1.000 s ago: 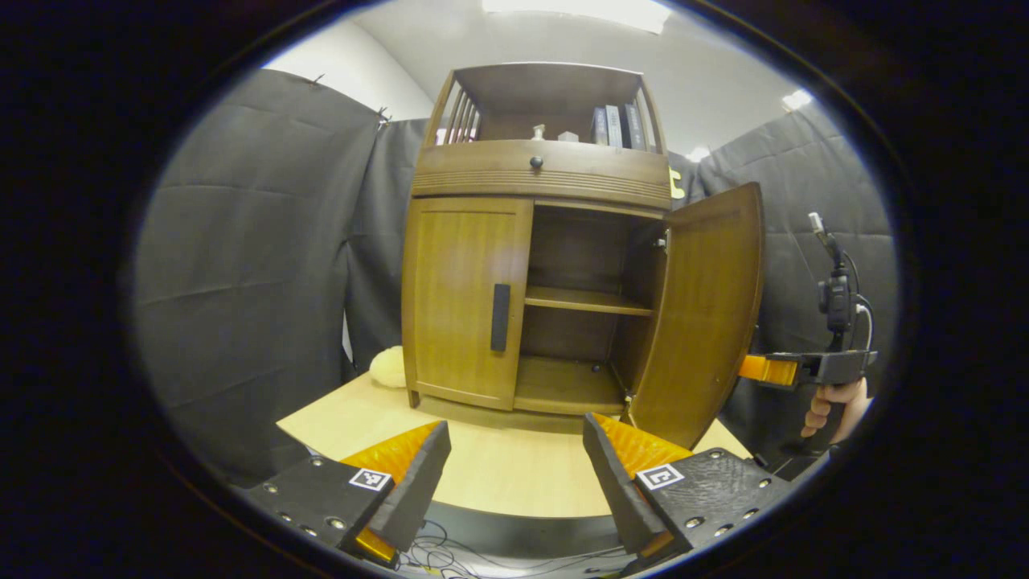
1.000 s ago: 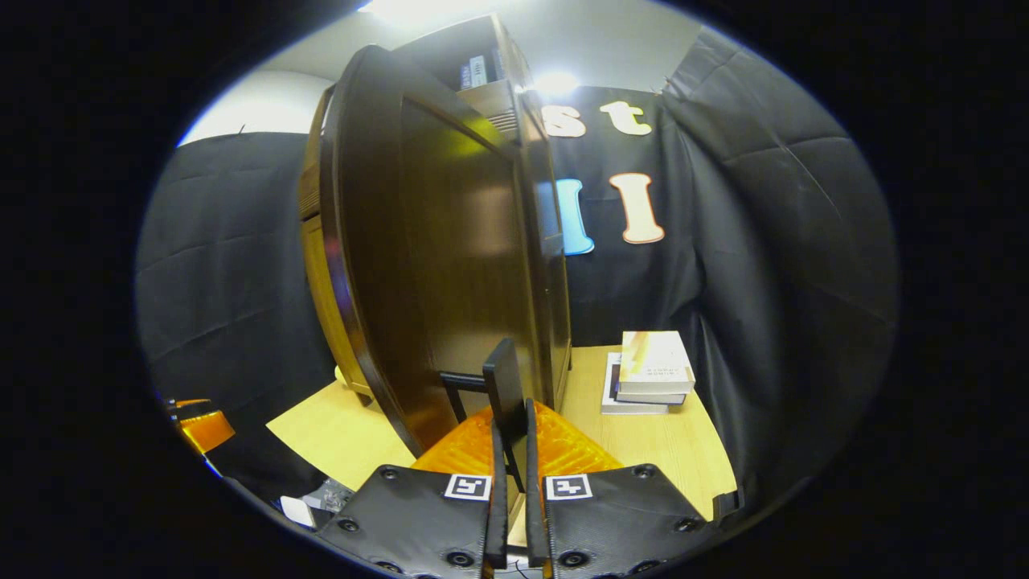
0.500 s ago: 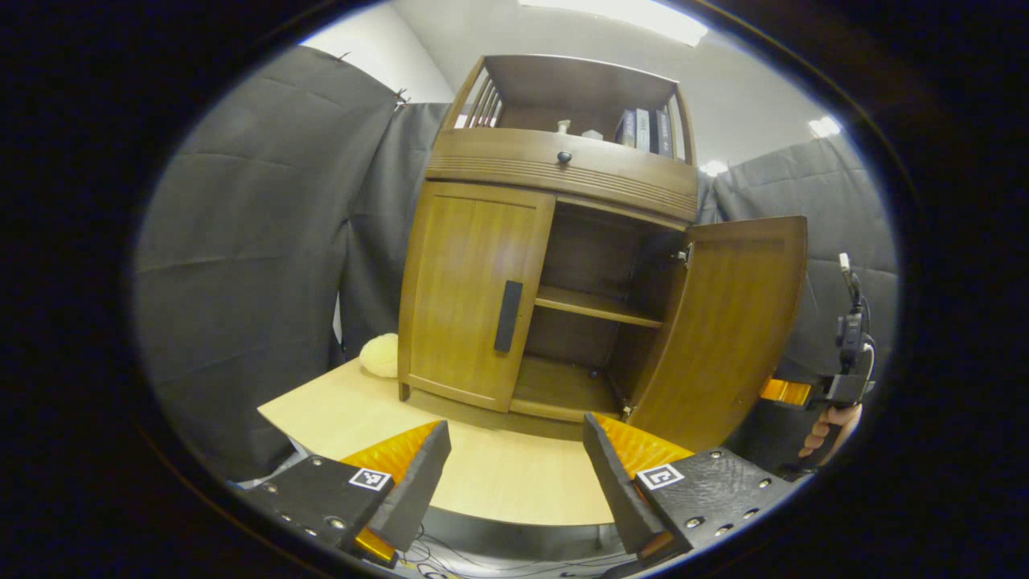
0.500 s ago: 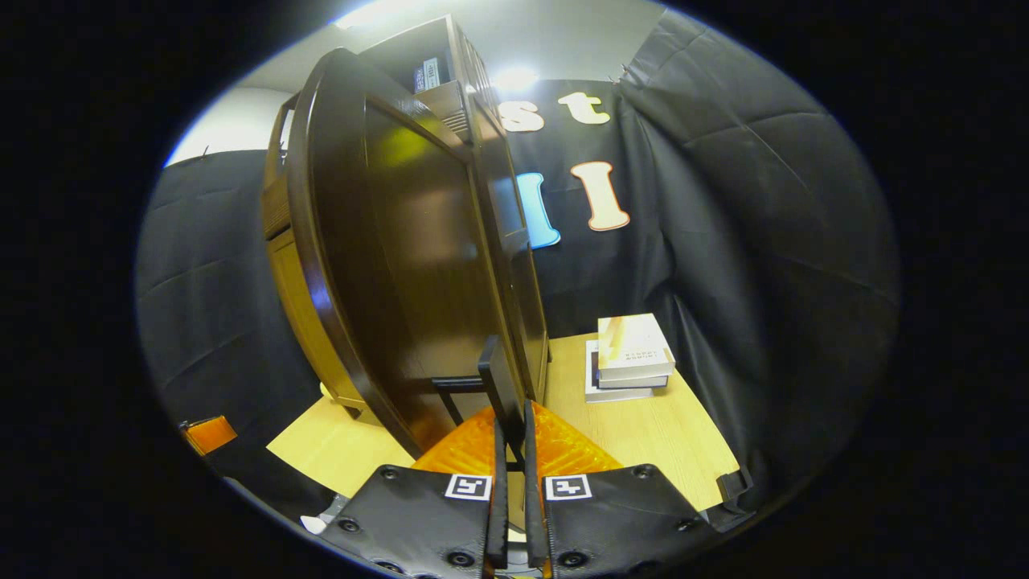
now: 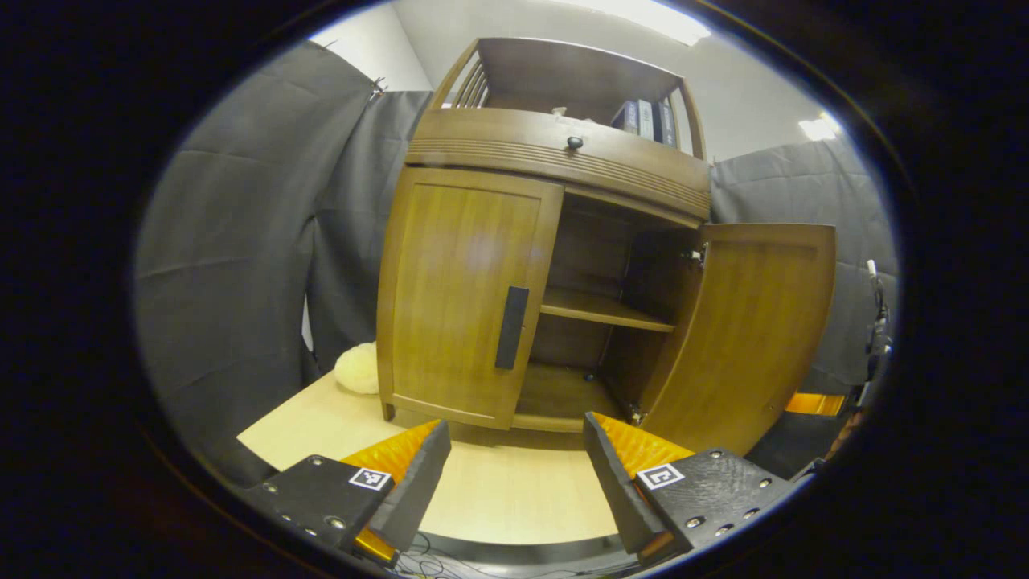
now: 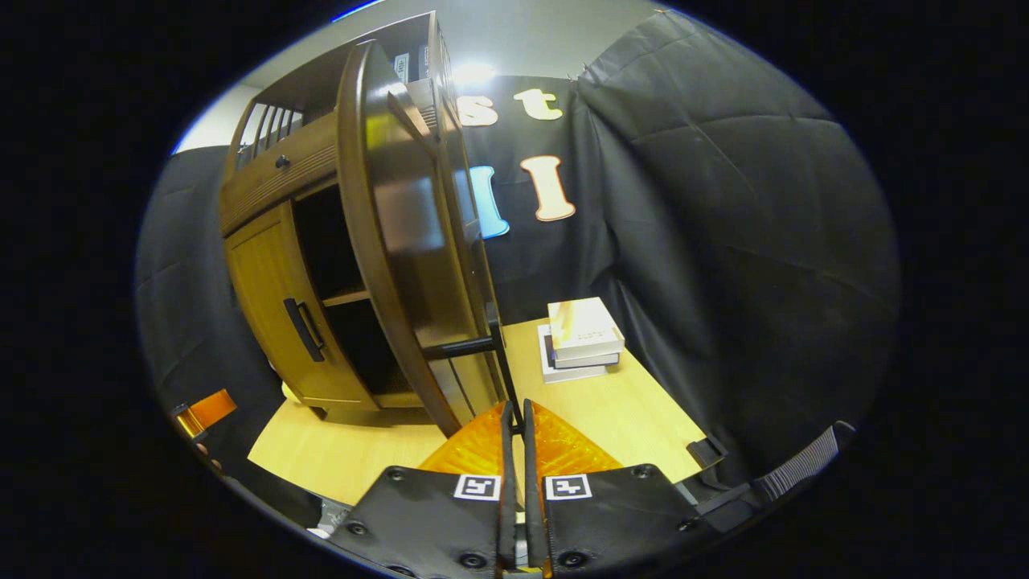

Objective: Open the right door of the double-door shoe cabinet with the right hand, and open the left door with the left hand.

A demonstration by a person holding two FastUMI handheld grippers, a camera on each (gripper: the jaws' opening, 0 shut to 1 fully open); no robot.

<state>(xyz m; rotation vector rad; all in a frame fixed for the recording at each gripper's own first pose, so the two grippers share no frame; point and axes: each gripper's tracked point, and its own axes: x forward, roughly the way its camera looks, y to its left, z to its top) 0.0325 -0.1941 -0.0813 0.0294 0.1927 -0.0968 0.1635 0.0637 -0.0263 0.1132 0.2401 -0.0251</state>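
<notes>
In the left gripper view, the left hand-held gripper (image 5: 514, 474) hangs with its two fingers spread wide and nothing between them, over the bare front strip of the surface (image 5: 514, 498). Past that strip stands one shoe cabinet (image 5: 555, 161) with two doors. The left door (image 5: 458, 297) is flat shut, its dark handle (image 5: 511, 327) at the inner edge, free of anything near it. The right door (image 5: 748, 338) is swung well out, showing one shelf (image 5: 603, 310) and the floor of the inside. A pale fluffy thing (image 5: 358, 368) lies at the cabinet's left foot. One drawer with a round knob (image 5: 574, 142) sits above the doors, and some books (image 5: 647, 119) stand in the open top.

In the right gripper view, the right hand-held gripper (image 6: 514, 418) has its fingers closed to a thin slit on the right door's handle (image 6: 502, 362), at the door's outer edge. Beyond it, to the right, a stack of three books (image 6: 580, 338) lies on the surface, with bare wood around it up to the black cloth.
</notes>
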